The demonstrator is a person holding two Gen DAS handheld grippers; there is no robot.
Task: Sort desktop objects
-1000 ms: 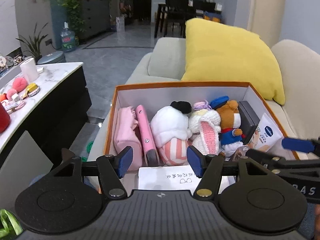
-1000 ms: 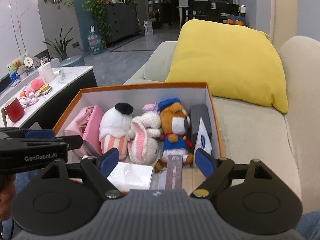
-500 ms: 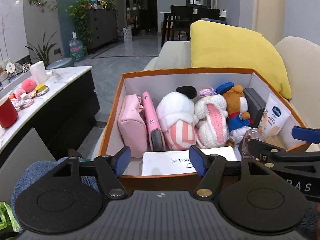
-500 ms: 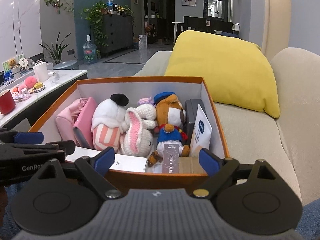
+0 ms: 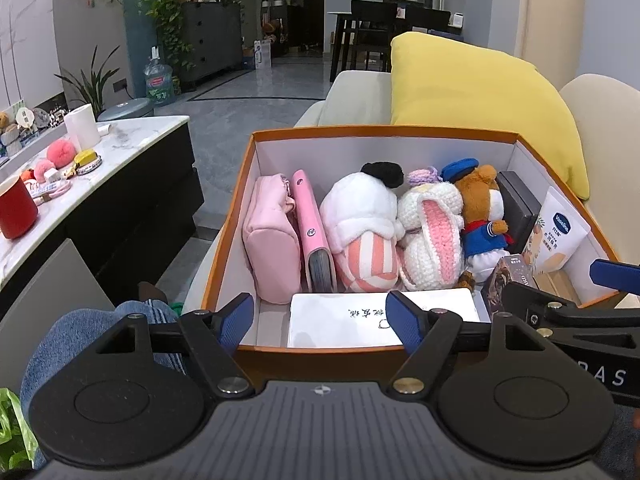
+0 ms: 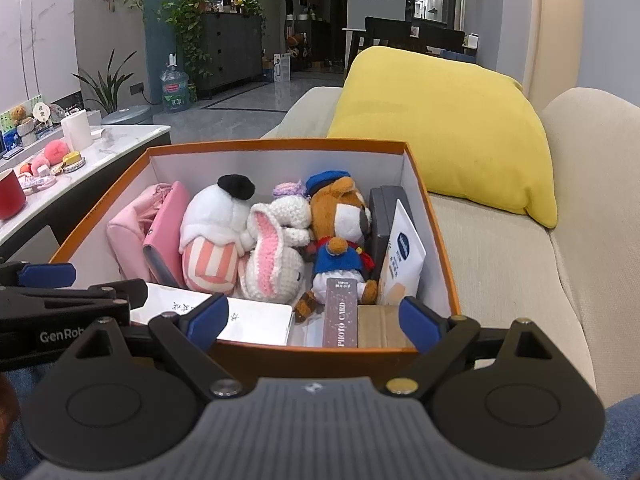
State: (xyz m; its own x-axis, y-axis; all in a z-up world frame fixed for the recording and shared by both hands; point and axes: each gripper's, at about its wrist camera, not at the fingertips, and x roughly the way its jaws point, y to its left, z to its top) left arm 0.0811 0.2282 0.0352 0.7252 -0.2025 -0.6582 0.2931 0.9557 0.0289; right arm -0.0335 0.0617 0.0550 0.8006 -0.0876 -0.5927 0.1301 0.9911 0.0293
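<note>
An orange box with white inner walls sits on the sofa. It holds a pink pouch, a pink notebook, a white plush with a striped base, a crochet bunny, a brown sailor bear, a dark case, a Vaseline sachet, a white card and a photo card pack. My left gripper hovers at the box's near wall, its jaws opening with nothing gripped. My right gripper stands open over the near right part, holding nothing.
A yellow cushion leans on the beige sofa behind and right of the box. To the left stands a marble-topped cabinet with a red mug, pink pom-poms and a paper roll. A denim-clad knee is near my left gripper.
Both grippers have sunk toward the box's near wall, so the box sits higher in each view. Both pairs of jaws have spread wider. The contents have not moved.
</note>
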